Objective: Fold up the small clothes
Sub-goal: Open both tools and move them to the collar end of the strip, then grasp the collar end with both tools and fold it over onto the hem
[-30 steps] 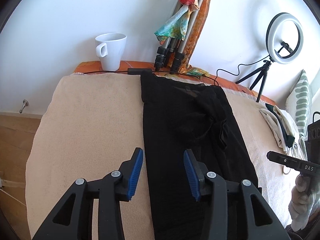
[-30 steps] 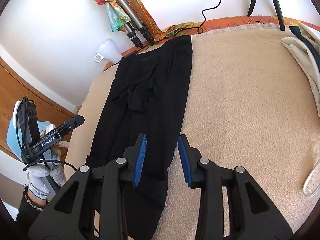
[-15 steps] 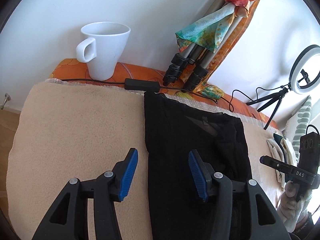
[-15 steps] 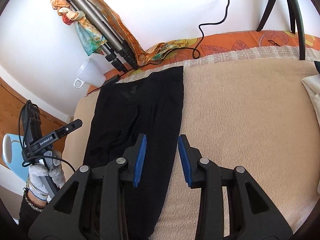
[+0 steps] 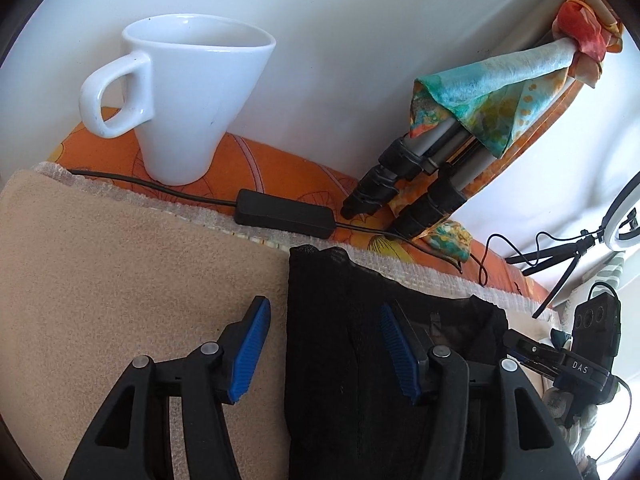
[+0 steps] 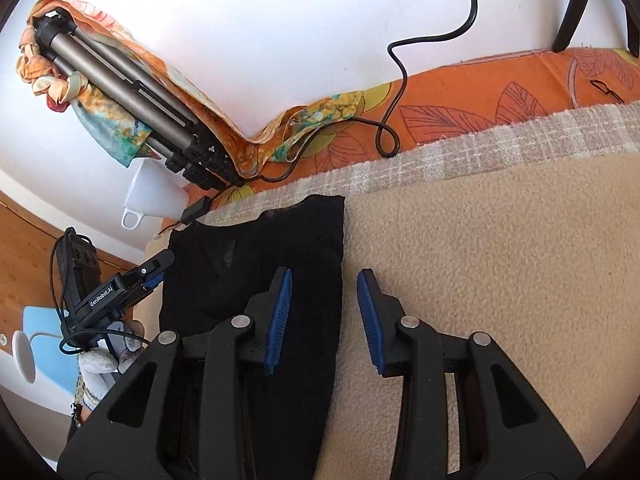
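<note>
A beige fleece blanket (image 5: pixel 120 280) is covering the surface. A long black sheer garment (image 5: pixel 344 360) is lying flat on it, running toward twelve o'clock. The left tool (image 5: pixel 324 352) and right tool (image 6: pixel 324 320) are each gaping open, straddling its edges. A white ceramic mug (image 5: pixel 188 100) is standing at eleven o'clock.

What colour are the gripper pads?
Blue pads, clearest in the right wrist view.

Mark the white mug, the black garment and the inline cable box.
white mug (image 5: pixel 192 92), left wrist view, on its outer wall.
black garment (image 6: pixel 256 256), right wrist view, on the flat fabric near its top edge.
inline cable box (image 5: pixel 285 213), left wrist view, on its top face.
</note>
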Demonstrator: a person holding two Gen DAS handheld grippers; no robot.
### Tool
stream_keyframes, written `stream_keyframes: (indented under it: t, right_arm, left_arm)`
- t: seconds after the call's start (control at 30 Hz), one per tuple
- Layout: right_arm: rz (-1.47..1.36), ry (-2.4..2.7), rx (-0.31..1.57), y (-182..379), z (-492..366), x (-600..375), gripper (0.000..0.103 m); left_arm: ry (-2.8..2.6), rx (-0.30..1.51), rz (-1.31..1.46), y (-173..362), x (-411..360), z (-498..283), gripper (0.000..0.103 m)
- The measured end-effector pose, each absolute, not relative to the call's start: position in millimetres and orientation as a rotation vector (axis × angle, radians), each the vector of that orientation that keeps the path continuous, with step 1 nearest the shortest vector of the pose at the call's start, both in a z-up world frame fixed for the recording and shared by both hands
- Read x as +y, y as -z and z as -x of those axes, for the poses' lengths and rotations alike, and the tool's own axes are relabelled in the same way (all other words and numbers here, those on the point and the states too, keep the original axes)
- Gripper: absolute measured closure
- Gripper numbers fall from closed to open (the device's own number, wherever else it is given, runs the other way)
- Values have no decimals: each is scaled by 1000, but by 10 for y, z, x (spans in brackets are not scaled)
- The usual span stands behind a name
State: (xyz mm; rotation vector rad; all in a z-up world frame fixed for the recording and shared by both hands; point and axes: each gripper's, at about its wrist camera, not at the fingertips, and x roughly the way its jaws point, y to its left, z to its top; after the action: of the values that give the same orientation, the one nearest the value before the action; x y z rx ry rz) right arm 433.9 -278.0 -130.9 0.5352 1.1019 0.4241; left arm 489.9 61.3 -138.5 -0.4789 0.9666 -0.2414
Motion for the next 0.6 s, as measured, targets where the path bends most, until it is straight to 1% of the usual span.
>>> stream_keyframes:
  t: [0.03,0.1,0.13,0.17,0.2,0.23,0.33,0.6]
  right_arm:
    - [-541,-424,1095,1308,-4366,-2766,67]
    - [-551,-432,1088,1319,-4399,-2721,67]
    - [-552,-442,1087,1322,-4410,-2686,67]
    - [-543,-439,1083,1316,-4414,-2649,70]
    - [-530,-434,1074,1308,-4412,-2612,82]
    - [-524,-440,1074,1309,-4417,-2567,93]
    - [-520,-445,1058,1258,-4378,-2507,97]
    - [-493,-499,991,853,-4152,-2454,99]
  left_arm:
    - [241,964,467,1376,590,-4904,45]
    - [243,966,429,1367,538,-4914,56]
    - [232,967,397,1367,509,-4920,84]
    - [225,970,373,1377,488,-4920,93]
    - [237,967,370,1389,473,-4910,94]
    - [252,957,378,1392,472,-4890,101]
    - [255,933,382,1346,466,-4830,102]
    - [314,884,401,1005,469,-4543,103]
